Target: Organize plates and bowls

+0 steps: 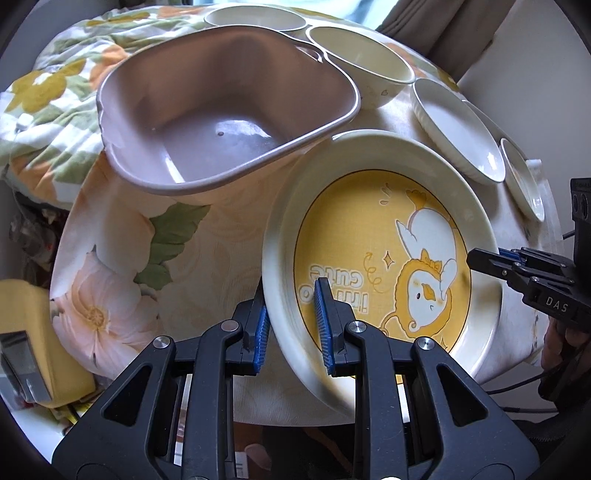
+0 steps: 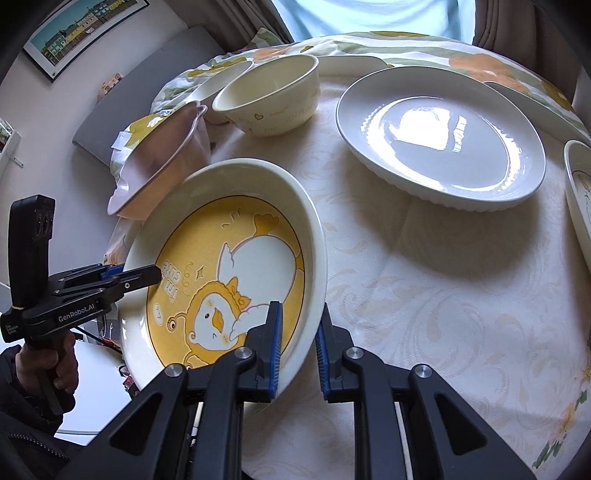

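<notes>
A deep plate with a yellow duck picture (image 1: 384, 258) is held tilted above the table, also in the right wrist view (image 2: 236, 273). My left gripper (image 1: 291, 328) is shut on its left rim; it shows in the right wrist view (image 2: 140, 275). My right gripper (image 2: 299, 343) is shut on the opposite rim; it shows in the left wrist view (image 1: 491, 262). A mauve plastic tub (image 1: 221, 118) stands just beyond the plate, also in the right wrist view (image 2: 162, 162). A cream bowl (image 2: 269, 96) and a white ribbed plate (image 2: 439, 136) stand farther back.
The round table has a cream floral cloth (image 2: 443, 295). Another cream bowl (image 1: 255, 18) sits behind the tub. A small duck plate (image 2: 580, 199) lies at the right edge. A flowered quilt (image 1: 48, 92) lies left of the table.
</notes>
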`<action>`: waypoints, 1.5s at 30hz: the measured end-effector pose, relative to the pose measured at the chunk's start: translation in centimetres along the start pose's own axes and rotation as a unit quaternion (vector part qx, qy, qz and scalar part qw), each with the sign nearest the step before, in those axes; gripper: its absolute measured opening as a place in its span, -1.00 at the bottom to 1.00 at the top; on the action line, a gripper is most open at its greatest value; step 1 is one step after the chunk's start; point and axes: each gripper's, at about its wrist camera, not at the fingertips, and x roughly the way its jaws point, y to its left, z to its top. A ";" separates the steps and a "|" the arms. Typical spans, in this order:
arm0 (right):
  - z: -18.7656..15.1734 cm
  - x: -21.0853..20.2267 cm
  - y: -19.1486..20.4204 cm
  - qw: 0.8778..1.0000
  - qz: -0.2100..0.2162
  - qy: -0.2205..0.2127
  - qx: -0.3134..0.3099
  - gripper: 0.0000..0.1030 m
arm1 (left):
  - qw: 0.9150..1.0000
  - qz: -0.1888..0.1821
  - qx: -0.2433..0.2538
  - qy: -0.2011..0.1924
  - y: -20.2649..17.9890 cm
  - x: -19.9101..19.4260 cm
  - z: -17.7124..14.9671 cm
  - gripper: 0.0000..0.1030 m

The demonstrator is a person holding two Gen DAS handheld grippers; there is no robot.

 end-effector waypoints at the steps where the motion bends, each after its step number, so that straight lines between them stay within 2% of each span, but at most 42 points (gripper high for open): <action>1: 0.0 0.0 0.1 1.000 -0.004 0.002 -0.002 -0.70 | 1.000 0.002 0.003 0.000 0.0 0.1 0.0 -0.63; 6: 0.3 0.3 0.7 1.000 -0.027 0.012 -0.011 -0.70 | 1.000 0.001 0.011 0.002 -0.1 0.1 0.0 -0.63; 12: 0.4 0.4 0.5 1.000 -0.027 0.012 0.009 -0.70 | 1.000 -0.002 0.014 0.006 0.0 0.2 0.2 -0.61; 17: 0.4 0.7 0.6 0.999 -0.028 0.013 0.021 -0.67 | 1.000 0.005 0.028 0.007 -0.7 0.4 0.4 -0.46; 20: 0.2 0.9 0.6 0.999 -0.019 0.009 0.032 -0.48 | 0.999 0.001 0.037 0.007 -1.1 0.7 0.4 0.03; 21: 0.2 0.9 0.7 0.999 -0.017 0.007 0.034 -0.38 | 0.999 0.003 0.040 0.005 -1.3 0.7 0.3 0.28; 22: 0.1 1.0 0.9 0.999 -0.015 0.005 0.034 -0.33 | 0.999 0.007 0.043 0.002 -1.5 0.7 0.3 0.36; 23: 0.0 0.9 1.0 0.999 -0.014 0.003 0.034 -0.22 | 0.999 0.006 0.045 0.001 -1.6 0.7 0.2 0.36; 30: 0.3 -1.5 1.0 0.998 -0.033 -0.025 0.045 -0.20 | 0.999 0.020 0.044 -0.004 -1.0 -1.3 0.0 0.36; 32: 0.5 -3.4 1.1 0.997 -0.039 -0.043 0.048 -0.20 | 0.999 0.024 0.043 -0.023 -1.1 -3.4 0.1 0.36; 36: 1.5 -8.4 1.1 0.993 -0.052 -0.093 0.055 -0.19 | 0.994 0.006 0.067 -0.081 -2.8 -8.3 1.9 0.37; 37: 1.9 -9.8 0.9 0.991 -0.056 -0.107 0.054 -0.15 | 0.993 0.004 0.073 -0.097 -3.5 -9.5 2.7 0.42; 38: 2.3 -11.0 0.7 0.989 -0.060 -0.120 0.055 0.10 | 0.990 0.006 0.079 -0.113 -4.3 -10.5 3.4 0.53; 39: 3.0 -12.2 0.3 0.988 -0.062 -0.134 0.053 0.60 | 0.988 0.013 0.085 -0.131 -5.2 -11.5 4.2 0.88; 40: 3.6 -13.2 -0.1 0.986 -0.061 -0.145 0.047 0.86 | 0.984 0.023 0.091 -0.152 -6.3 -12.3 5.1 0.99; 41: 4.2 -13.9 -0.3 0.985 -0.065 -0.154 0.040 0.99 | 0.980 0.019 0.100 -0.173 -7.2 -12.9 5.9 0.99; 43: 5.3 -15.4 -1.3 0.982 -0.077 -0.170 0.022 1.00 | 0.977 -0.002 0.112 -0.182 -8.7 -13.1 7.9 0.99; 45: 6.5 -16.4 -2.5 0.983 -0.090 -0.160 0.002 1.00 | 0.980 -0.018 0.109 -0.167 -10.1 -12.4 9.5 0.99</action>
